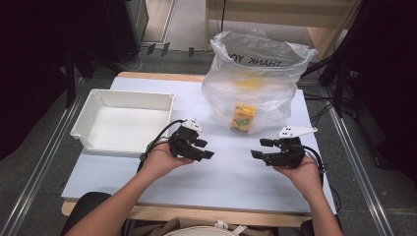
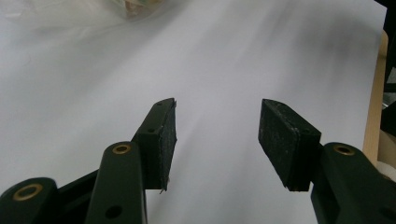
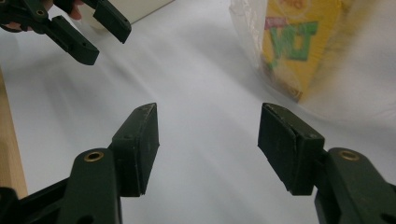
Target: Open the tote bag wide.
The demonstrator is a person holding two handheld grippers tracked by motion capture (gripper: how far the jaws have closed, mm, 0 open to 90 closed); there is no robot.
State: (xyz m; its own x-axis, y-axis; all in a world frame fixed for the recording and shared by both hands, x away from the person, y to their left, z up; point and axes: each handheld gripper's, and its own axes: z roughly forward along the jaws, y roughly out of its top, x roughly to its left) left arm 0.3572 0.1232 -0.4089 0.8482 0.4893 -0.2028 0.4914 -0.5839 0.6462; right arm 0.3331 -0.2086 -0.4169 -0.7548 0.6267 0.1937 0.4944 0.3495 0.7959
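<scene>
While both grippers hover over bare surface, the scene reads so:

Bench [image 1: 231,177]: white top, wooden edge at the near side; its far middle is covered by the bag.
Plastic bag [image 1: 255,78]: translucent, standing at the far middle of the bench, printed lettering reversed at its top; a yellow blur higher inside cannot be made out.
White bin [image 1: 123,118]: at the far left of the bench, well apart from the bag.
Yellow carton [image 1: 243,118]: inside the bag at its near side, upright, print veiled by plastic; cut off at the top in the right gripper view [image 3: 303,42].
Left gripper [image 1: 205,149]: jaws apart, gripping nothing, over bare bench near the bin.
Right gripper [image 1: 260,148]: jaws apart, gripping nothing, near the bag, carton ahead of it.
</scene>
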